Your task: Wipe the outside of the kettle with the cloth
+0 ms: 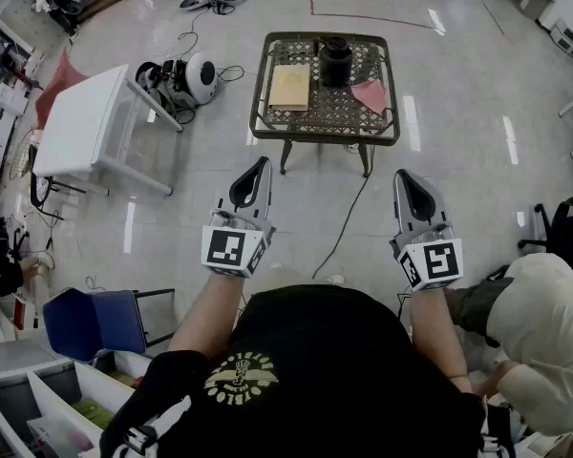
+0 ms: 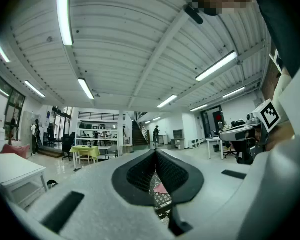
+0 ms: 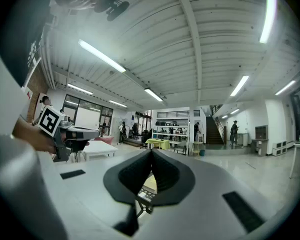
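A black kettle (image 1: 335,61) stands at the back of a small metal lattice table (image 1: 267,122) far ahead of me. A pink cloth (image 1: 370,94) lies on the table to the kettle's right, and a tan board (image 1: 289,86) lies to its left. My left gripper (image 1: 262,166) and right gripper (image 1: 402,176) are held level side by side, well short of the table. Both are shut with nothing in them. In the left gripper view the left gripper (image 2: 155,152) has its tips together above the pink cloth (image 2: 161,188). The right gripper (image 3: 151,152) shows its tips meeting above the tan board (image 3: 149,183).
A white table (image 1: 86,122) stands at the left, with a white device and cables (image 1: 186,79) beside it. A black cable (image 1: 349,222) runs across the floor from the lattice table towards me. A blue chair (image 1: 95,321) is at lower left. A crouched person (image 1: 544,342) is at lower right.
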Motion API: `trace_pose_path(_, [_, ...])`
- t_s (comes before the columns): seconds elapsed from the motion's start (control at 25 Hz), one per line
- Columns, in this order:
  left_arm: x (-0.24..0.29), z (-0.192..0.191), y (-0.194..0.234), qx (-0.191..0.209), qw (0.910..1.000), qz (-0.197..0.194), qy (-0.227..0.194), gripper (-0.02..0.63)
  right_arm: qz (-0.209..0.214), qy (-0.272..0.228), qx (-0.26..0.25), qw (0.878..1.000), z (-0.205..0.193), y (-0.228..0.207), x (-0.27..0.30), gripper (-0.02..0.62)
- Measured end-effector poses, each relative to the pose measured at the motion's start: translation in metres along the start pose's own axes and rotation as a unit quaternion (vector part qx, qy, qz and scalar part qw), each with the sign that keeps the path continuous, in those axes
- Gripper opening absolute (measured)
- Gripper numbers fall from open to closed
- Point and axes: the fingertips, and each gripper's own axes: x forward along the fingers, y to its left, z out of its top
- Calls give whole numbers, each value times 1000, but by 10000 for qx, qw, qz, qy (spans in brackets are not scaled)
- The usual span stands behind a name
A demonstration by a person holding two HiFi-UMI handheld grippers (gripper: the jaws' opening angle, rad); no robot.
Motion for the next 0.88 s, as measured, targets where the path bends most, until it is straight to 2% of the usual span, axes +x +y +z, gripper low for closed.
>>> trace_pose_path(0.2, [-10, -3, -14, 35, 10000, 42, 74, 5, -25, -66, 246, 9997, -4, -8, -15, 11])
trace_pose_path(0.52, [-14, 0, -24, 231, 9996, -52, 123, 6, -17, -40, 362, 9993, -11, -7, -18, 11])
trace_pose_path(0.88, [11, -19, -3, 54, 9997, -132, 182, 5, -190, 96, 349, 9992, -24, -20, 8, 11])
